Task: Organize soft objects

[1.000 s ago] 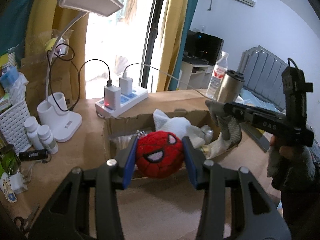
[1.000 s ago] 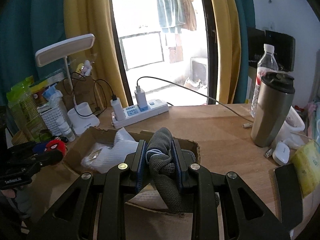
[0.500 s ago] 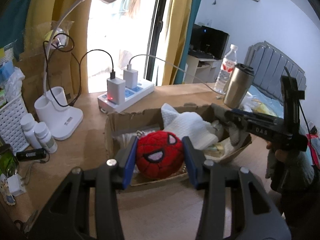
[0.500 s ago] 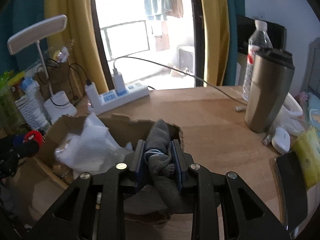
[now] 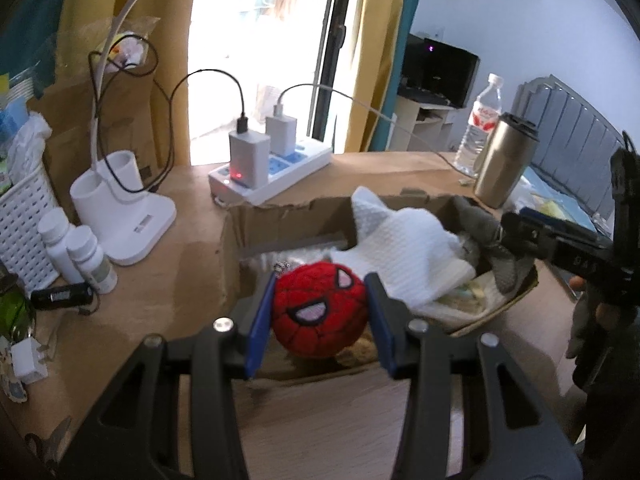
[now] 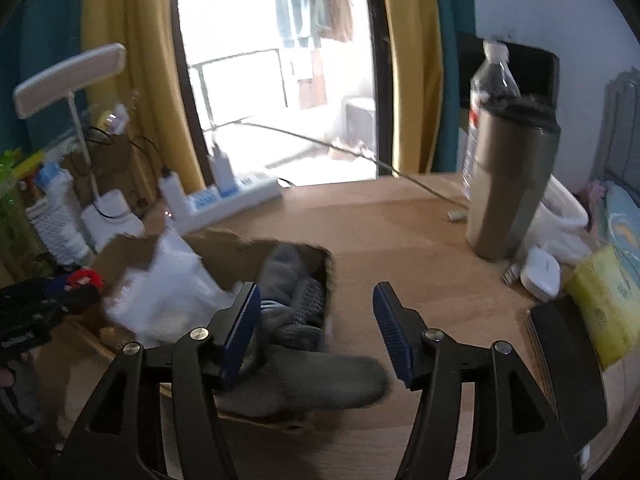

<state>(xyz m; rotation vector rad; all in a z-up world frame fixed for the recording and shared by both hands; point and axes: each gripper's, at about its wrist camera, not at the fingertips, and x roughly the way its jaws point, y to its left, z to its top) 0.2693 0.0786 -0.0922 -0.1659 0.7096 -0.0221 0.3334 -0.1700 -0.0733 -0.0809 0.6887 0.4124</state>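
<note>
- Two soft things are in play, and both are at the cardboard box [image 5: 288, 220], which serves as the landmark here.
- Left wrist view: the left gripper [image 5: 320, 312] pinches the red plush ball [image 5: 320, 314] between its blue pads, just above the near edge of the box, so this toy is not yet dropped in.
- Same view: a white cloth [image 5: 408, 252] already lies heaped inside the box, and the grey sock [image 5: 480, 224] drapes over the box's far right corner, with the right gripper [image 5: 516, 226] at that corner.
- Behind the box stand a power strip [image 5: 276, 174] and, off its right corner, a steel tumbler [image 5: 504, 164].
- Right wrist view: the right gripper [image 6: 316, 320] has just been opening; its jaws stand spread, and the grey sock [image 6: 296, 292] sits partly in the box's [image 6: 224, 240] right end, with one blurred end trailing over the near wall below the pads.
- By my reading, the sock is as good as delivered; the plush ball remains to be let go, and the trailing sock end may want tucking.
- Only the left view shows the plush ball's grip clearly; in the right view it is a small red patch at the left edge.
- Only the right view shows the gap between the right pads, plus a yellow packet [image 6: 604, 300] well to the box's right.
</note>
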